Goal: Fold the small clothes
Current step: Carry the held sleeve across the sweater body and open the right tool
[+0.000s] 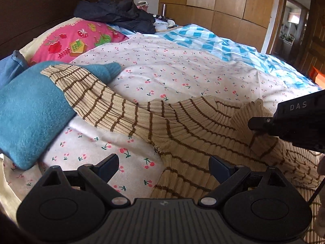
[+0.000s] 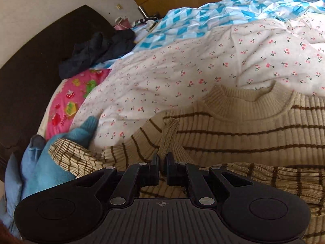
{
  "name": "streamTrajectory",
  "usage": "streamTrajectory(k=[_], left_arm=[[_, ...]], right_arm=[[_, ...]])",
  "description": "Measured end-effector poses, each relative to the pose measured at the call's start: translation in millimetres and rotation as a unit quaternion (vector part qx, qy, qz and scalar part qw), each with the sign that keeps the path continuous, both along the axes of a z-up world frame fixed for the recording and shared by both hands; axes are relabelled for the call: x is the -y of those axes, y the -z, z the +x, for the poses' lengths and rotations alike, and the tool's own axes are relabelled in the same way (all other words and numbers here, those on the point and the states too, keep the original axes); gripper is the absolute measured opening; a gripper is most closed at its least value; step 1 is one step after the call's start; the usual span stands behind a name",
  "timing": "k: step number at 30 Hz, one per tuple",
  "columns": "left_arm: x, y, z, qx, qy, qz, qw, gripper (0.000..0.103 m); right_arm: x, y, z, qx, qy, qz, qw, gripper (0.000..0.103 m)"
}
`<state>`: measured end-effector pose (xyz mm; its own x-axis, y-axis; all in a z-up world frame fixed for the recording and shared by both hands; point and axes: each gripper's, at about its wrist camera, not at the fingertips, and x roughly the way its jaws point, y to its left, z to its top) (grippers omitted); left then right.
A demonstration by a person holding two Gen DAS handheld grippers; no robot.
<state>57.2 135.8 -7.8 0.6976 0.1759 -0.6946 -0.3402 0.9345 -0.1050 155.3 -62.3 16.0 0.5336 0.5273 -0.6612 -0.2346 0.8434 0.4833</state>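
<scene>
A beige ribbed sweater with brown stripes (image 1: 193, 122) lies spread on the cherry-print bedcover (image 1: 172, 71). One sleeve (image 1: 87, 93) stretches left over a teal garment (image 1: 30, 111). My left gripper (image 1: 163, 167) is open and empty, low over the sweater's side edge. My right gripper (image 2: 162, 160) is shut on a pinched fold of the sweater (image 2: 168, 136) below the collar (image 2: 243, 99). It also shows in the left wrist view (image 1: 262, 130), at the right, gripping the fabric.
A pink printed pillow (image 1: 77, 38) and a dark heap of clothes (image 1: 117, 14) lie by the dark headboard (image 2: 30, 71). A blue checked quilt (image 1: 213, 38) covers the far side of the bed. Wooden wardrobes (image 1: 223, 0) stand behind.
</scene>
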Motion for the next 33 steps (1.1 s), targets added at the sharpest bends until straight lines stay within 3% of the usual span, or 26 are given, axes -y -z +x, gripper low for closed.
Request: streamTrajectory(k=[8, 11, 14, 18, 21, 26, 30, 33], left_arm=[[-6.8, -1.9, -6.3, 0.015, 0.0, -0.021, 0.9997, 0.099], [-6.8, -1.9, -7.3, 0.016, -0.001, -0.019, 0.9997, 0.099], [-5.4, -1.8, -7.6, 0.016, -0.001, -0.015, 0.9998, 0.099], [-0.8, -0.8, -6.0, 0.015, 0.006, -0.005, 0.9999, 0.099], [5.9, 0.1, -2.2, 0.012, 0.017, 0.007, 0.9998, 0.099], [22.6, -4.4, 5.5, 0.023, 0.052, 0.029, 0.9979, 0.099], [36.7, -5.2, 19.7, 0.016, 0.067, 0.058, 0.9959, 0.099], [40.9, -2.6, 27.2, 0.003, 0.07, 0.074, 0.9948, 0.099]], right_arm=[[-31.0, 1.5, 5.5, 0.015, -0.013, -0.02, 1.0, 0.009], [-47.6, 6.6, 1.2, 0.027, -0.047, -0.05, 0.997, 0.016], [-42.2, 5.9, -0.8, 0.011, -0.049, -0.031, 0.998, 0.021], [-8.4, -7.3, -10.9, 0.034, -0.031, -0.038, 0.998, 0.021], [38.8, -11.8, -24.9, 0.047, 0.021, -0.061, 0.997, 0.022], [127.5, 5.4, -52.5, 0.023, 0.129, -0.093, 0.987, 0.024], [158.3, 35.7, -60.2, -0.023, 0.15, -0.152, 0.977, 0.022], [165.9, 36.5, -62.6, -0.019, 0.151, -0.133, 0.979, 0.022]])
